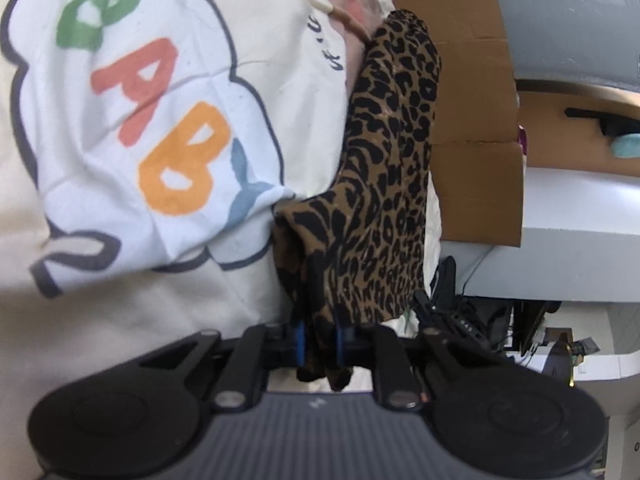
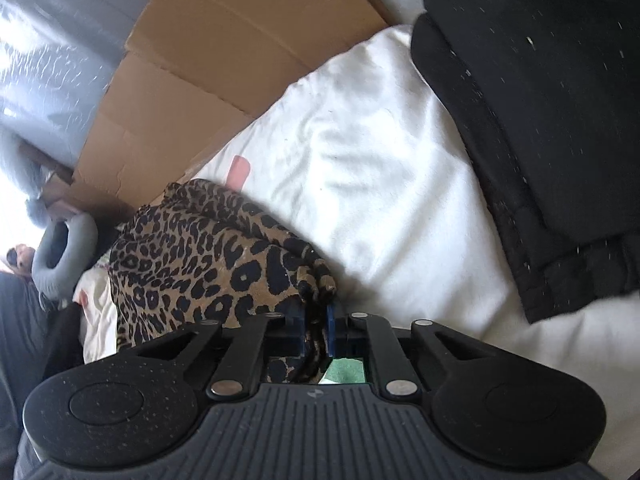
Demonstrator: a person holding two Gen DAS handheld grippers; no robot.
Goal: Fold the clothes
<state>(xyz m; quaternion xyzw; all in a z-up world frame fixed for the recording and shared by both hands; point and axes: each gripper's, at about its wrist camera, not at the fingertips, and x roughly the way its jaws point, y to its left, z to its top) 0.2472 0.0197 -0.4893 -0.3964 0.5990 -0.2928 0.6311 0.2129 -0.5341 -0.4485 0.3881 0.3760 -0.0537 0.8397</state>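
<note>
A leopard-print garment (image 1: 384, 184) hangs stretched from my left gripper (image 1: 319, 340), which is shut on its bunched edge. Behind it lies a cream cloth (image 1: 132, 120) printed with coloured letters in a white cloud. In the right wrist view my right gripper (image 2: 317, 334) is shut on another edge of the same leopard-print garment (image 2: 200, 252), which bunches to the left over a white cloth (image 2: 380, 160). The blue finger pads (image 1: 299, 344) press the fabric on both sides.
A flattened cardboard box (image 1: 472, 112) stands to the right of the garment and shows in the right wrist view (image 2: 208, 64). A folded black garment (image 2: 540, 120) lies on the white cloth at right. A grey looped handle (image 2: 64, 256) sits at left.
</note>
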